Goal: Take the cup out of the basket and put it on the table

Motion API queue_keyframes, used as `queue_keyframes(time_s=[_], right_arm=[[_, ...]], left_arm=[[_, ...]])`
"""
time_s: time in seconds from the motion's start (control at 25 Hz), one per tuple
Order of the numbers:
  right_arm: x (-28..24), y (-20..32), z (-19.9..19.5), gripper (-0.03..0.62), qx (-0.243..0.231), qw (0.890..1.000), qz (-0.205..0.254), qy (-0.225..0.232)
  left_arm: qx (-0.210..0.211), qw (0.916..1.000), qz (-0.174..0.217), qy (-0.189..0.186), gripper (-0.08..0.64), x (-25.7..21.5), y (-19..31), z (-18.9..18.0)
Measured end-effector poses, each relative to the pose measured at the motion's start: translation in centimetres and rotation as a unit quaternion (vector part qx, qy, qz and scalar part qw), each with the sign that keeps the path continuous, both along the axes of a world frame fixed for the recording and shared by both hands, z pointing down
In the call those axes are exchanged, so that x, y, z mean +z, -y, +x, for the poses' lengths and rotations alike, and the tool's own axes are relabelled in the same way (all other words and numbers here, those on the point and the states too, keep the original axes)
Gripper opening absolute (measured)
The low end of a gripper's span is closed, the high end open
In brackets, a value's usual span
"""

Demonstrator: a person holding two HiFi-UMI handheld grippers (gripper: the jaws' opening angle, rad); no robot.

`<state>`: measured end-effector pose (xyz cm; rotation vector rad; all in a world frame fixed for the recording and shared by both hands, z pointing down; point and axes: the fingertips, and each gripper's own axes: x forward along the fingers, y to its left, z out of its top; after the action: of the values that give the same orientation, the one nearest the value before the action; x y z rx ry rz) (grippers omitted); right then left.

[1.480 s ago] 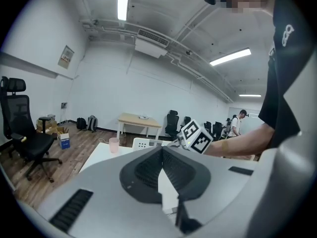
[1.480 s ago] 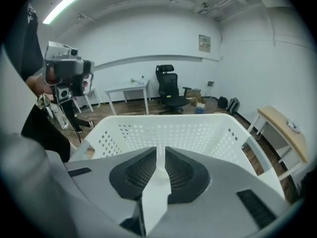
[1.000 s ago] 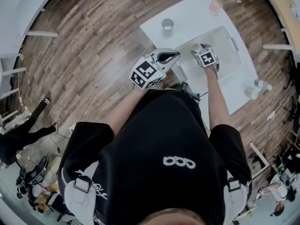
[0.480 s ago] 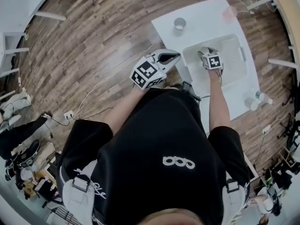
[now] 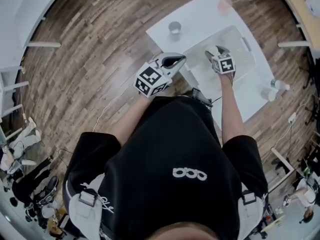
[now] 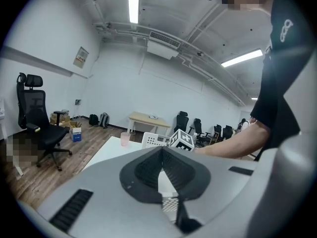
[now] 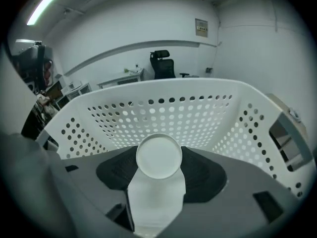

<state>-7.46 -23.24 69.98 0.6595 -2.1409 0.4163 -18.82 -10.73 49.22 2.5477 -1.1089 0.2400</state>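
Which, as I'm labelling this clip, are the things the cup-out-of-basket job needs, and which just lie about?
Job: white plastic cup clamped in the right gripper; white perforated plastic basket; white table.
Lying about: grey round cup; pink translucent cup; black office chair; shut, empty left gripper.

Left claw (image 5: 172, 61) shut, empty, near torso — right arm outstretched, right claw (image 5: 215, 52) clamped on cup (image 7: 158, 157)
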Motion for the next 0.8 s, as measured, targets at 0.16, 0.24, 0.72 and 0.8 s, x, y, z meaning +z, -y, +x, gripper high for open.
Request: queue_keyframes(time_s=[0.16,0.24,0.72,0.8], right_arm=[[-4.5,-0.7,1.3,0.275,0.033,0.998,0.034,0.036],[-7.0,-1.4,1.8,0.275,0.049,0.996,0.055,0.055],[-20.0,-5.9,7.8,0.275,0.181,0.958,0.184,0.127],[-20.7,-6.5,8.8,0.275,0.192,0.954,0.19,0.129]], left_arm=[[0.033,0.9994,0.008,0.002,0.009,-0.6,1.2,1.4],[0.048,0.9988,0.014,0.004,0.009,-0.8,1.7,2.0],[0.173,0.9841,0.04,0.006,0.009,-2.7,4.7,7.4],[0.183,0.9823,0.04,0.007,0.009,-3.0,4.7,8.3]])
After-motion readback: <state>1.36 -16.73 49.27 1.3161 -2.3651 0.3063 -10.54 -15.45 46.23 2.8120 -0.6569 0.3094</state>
